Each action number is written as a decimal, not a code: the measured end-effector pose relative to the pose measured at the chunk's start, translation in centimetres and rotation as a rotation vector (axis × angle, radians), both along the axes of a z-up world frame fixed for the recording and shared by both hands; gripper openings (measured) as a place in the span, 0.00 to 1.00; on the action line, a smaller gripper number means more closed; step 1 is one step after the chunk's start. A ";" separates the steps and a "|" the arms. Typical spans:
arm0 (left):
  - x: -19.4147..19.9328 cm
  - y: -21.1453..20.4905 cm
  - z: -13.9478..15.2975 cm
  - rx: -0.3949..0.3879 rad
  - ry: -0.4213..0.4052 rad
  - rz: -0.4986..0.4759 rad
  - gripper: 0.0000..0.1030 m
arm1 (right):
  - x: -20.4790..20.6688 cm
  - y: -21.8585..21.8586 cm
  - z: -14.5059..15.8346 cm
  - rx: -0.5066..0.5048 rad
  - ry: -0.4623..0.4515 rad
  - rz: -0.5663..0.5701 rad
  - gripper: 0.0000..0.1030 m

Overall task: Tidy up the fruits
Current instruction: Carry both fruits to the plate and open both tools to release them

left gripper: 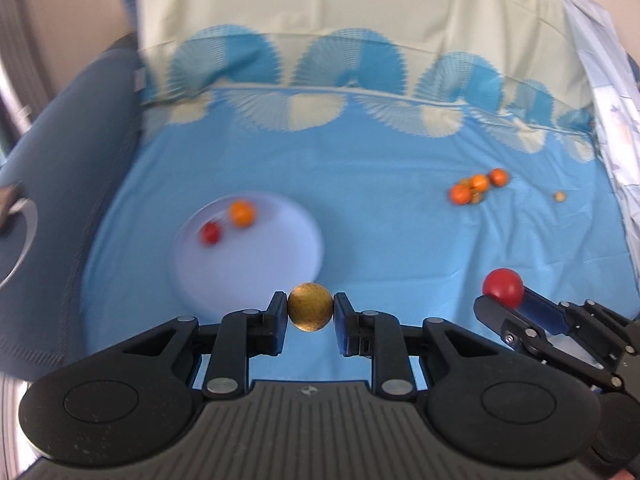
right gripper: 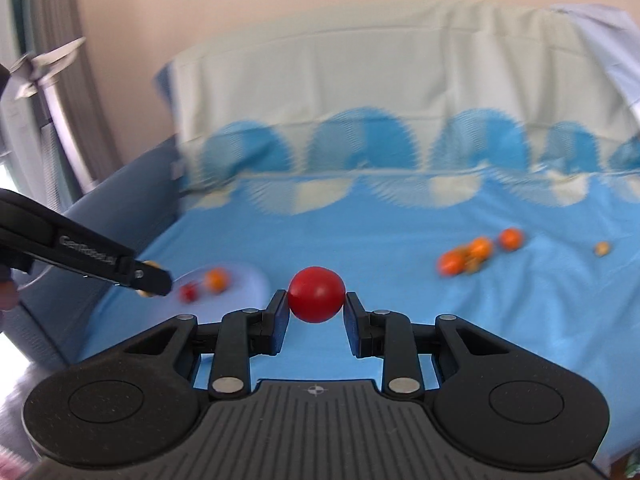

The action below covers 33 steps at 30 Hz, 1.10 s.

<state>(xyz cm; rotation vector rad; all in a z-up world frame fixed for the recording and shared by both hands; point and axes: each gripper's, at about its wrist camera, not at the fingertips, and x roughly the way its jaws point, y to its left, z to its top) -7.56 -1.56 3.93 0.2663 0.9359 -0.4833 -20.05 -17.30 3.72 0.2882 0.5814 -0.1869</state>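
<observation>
left gripper (left gripper: 310,313): clamped on brown round fruit (left gripper: 310,307)
right gripper (right gripper: 317,301): clamped on red tomato (right gripper: 317,294)
white plate (left gripper: 280,248): holds orange fruit (left gripper: 242,213), small red fruit (left gripper: 211,233)

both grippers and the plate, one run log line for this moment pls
left gripper: shut on round golden-brown fruit | right gripper: shut on round red fruit | pale round plate: two fruits
</observation>
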 end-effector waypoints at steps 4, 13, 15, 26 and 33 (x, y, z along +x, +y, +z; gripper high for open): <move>-1.1 5.1 -0.2 0.000 -0.006 0.075 0.26 | -0.6 4.5 0.7 -0.042 0.016 0.072 0.30; -0.4 11.7 -0.1 -0.038 -0.012 0.169 0.26 | 0.3 9.1 1.6 -0.104 0.049 0.120 0.30; 0.2 12.0 0.0 -0.050 -0.011 0.179 0.26 | 0.8 9.6 1.7 -0.114 0.059 0.126 0.30; 4.8 12.2 -0.7 -0.073 -0.002 0.216 0.26 | 5.0 9.8 1.3 -0.117 0.095 0.140 0.30; 9.4 10.5 -2.8 -0.048 0.021 0.235 0.26 | 8.7 9.1 -0.5 -0.093 0.126 0.161 0.30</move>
